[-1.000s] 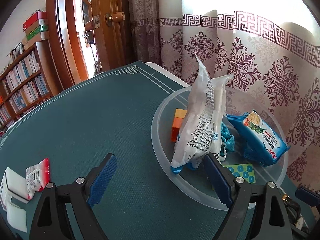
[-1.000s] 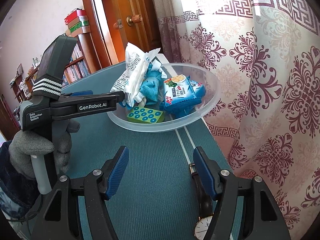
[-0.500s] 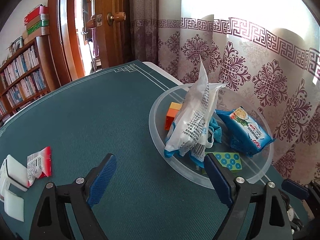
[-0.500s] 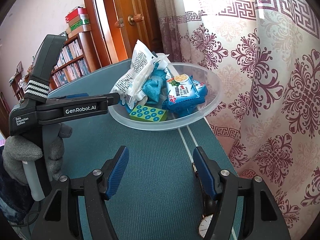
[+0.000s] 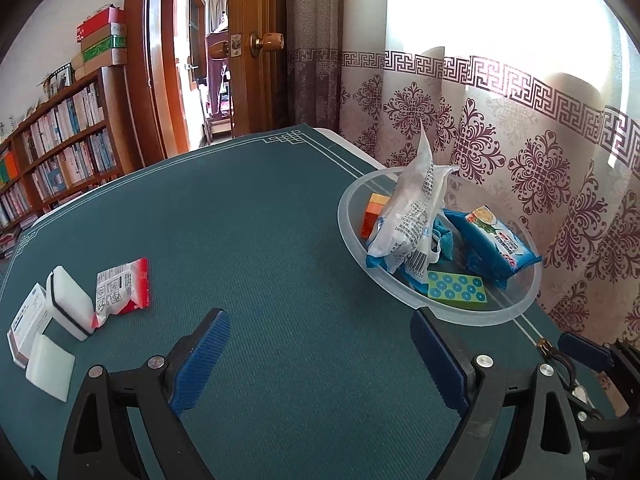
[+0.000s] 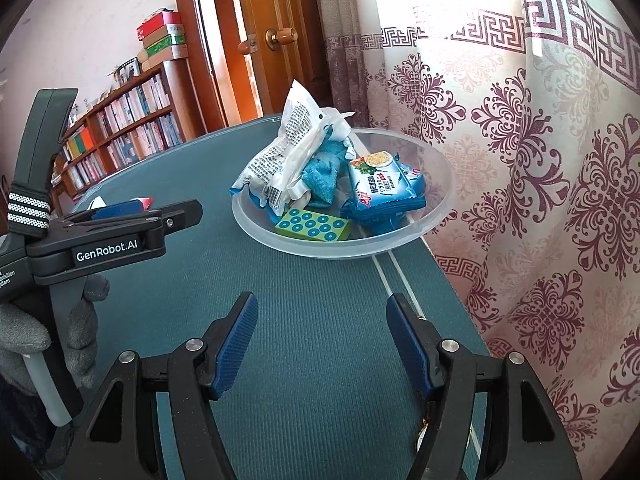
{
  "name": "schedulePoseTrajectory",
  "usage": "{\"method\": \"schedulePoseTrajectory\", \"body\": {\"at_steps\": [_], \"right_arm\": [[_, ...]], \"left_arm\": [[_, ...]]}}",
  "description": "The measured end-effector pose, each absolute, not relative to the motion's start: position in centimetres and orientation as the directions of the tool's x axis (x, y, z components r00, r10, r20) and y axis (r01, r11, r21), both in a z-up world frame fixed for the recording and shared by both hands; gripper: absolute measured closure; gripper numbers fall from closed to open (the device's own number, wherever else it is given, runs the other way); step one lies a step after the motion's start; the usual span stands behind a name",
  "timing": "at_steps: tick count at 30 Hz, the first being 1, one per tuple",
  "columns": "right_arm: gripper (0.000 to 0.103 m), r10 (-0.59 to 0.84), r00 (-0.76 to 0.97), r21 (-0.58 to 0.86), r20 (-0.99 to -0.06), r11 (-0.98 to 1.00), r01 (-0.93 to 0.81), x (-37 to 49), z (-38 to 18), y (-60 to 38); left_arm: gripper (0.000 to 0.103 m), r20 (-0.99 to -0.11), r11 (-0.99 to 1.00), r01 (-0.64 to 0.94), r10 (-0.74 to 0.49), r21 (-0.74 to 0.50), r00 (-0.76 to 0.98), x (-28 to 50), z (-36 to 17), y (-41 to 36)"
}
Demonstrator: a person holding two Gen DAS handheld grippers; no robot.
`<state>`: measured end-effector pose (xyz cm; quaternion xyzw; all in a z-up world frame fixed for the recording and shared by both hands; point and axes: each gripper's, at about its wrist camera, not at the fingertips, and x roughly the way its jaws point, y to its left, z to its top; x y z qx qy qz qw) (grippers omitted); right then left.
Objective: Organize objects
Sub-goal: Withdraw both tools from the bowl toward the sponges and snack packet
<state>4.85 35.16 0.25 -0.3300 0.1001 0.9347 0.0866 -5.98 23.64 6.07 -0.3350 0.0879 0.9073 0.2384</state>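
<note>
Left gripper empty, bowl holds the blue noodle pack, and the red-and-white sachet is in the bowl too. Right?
Not quite. The red-and-white sachet lies on the green mat, apart from the bowl, per the left wrist view. The left gripper is empty, its jaws opening, and the blue noodle pack is in the bowl.

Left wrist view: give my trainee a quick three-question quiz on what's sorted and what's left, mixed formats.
1. True or false: the red-and-white snack packet lies inside the clear plastic bowl.
2. Which lies flat at the bowl's near edge? A) green block with blue dots B) orange block C) blue noodle packet
3. Fill in: the left gripper, its jaws opening, has ____ between them.

Key: 1 false, it lies on the green table mat beside white boxes; 2 A; 3 nothing.
</note>
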Motion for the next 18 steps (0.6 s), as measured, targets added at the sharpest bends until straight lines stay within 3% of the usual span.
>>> {"method": "schedulePoseTrajectory", "body": {"at_steps": [18], "right_arm": [[0.035,0.011,-0.753,0.150,-0.658,-0.978,-0.145,3.3,0.6,29.9]], "left_arm": [[0.006,-0.634,-0.910,-0.412,0.344,-0.045,-0.692,-4.4,5.9,16.5]]}}
